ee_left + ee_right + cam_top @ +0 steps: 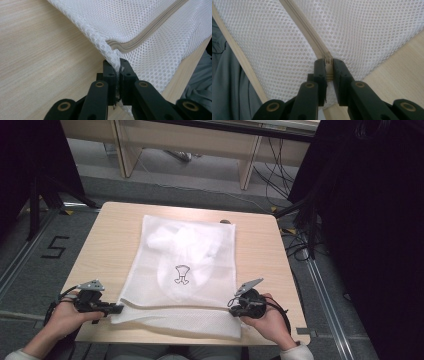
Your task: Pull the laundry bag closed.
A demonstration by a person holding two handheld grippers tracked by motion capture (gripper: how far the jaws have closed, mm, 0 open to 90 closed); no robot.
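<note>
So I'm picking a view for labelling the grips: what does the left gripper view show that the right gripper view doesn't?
Left gripper view: the left gripper shut on the mesh corner of the laundry bag, where the zipper ends.

Right gripper view: the right gripper shut on the zipper pull.

Both: white mesh, beige zipper, the wooden table and grey clothing past its edge.

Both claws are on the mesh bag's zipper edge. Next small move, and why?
Probably slide the right claw along the zipper toward the left claw. The right one looks shut on the zipper pull at the right end, while the left pinches the mesh bag at its near-left corner by the zipper's other end, anchoring it. The bag lies flat on the table with a white garment inside.
</note>
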